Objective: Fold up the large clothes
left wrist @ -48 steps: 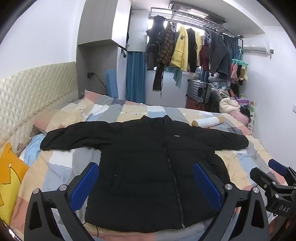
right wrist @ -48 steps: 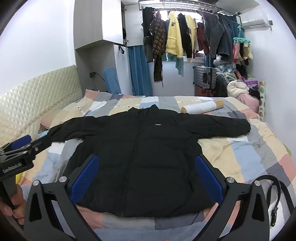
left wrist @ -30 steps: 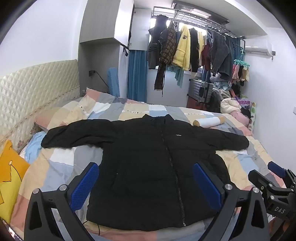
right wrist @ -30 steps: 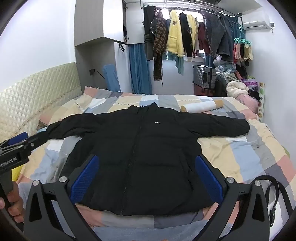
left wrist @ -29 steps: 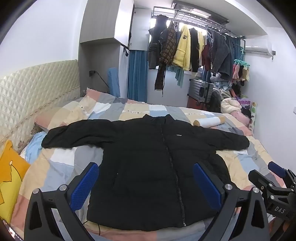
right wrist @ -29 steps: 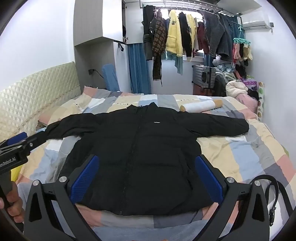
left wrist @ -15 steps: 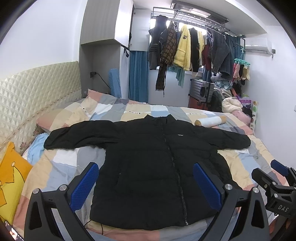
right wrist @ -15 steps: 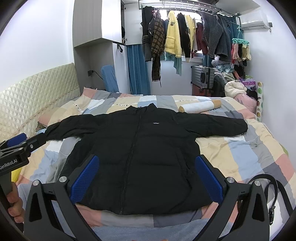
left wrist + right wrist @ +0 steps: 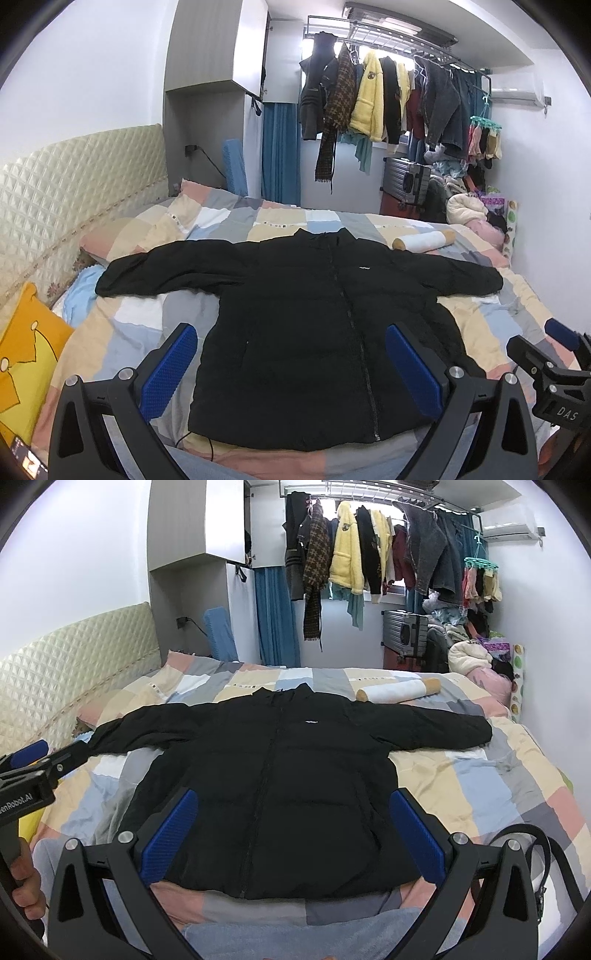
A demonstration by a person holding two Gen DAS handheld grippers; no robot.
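**Left wrist view: jacket laid flat, no fold begun**

Left wrist cam looks over the left gripper (image 9: 290, 363), its blue-padded fingers (image 9: 168, 363) spread wide apart w/ nothing between them. Straight ahead of it, and lower, lies the black padded zip-front jacket (image 9: 314, 314), front side up, zipped, collar at the far end, hem nearest the gripper. Both sleeves stretch out sideways: one runs off to the gripper's left toward the yellow cushion (image 9: 26, 365), the other to its right, cuff ending short of the white fabric roll (image 9: 423, 240) that sits beyond it. All of it rests on the pastel patchwork bed cover (image 9: 122, 325).

Right wrist cam: right gripper (image 9: 293, 840) also w/ its jaws wide, empty, held above the hem edge, not touching cloth as far as I can tell. A black strap loop (image 9: 532, 842) lies on the cover at that gripper's right. The left gripper shows at this view's left edge, well clear of the jacket.

Progress, by my read: spreading and smoothing looks done; jacket is flat & roughly symmetrical. Folding proper hasn't started, no sleeve turned in, no body crease. Left to do, prob.: bring each sleeve across the chest, fold sides in, then fold hem up toward collar. So early stage, approx. zero folds made.
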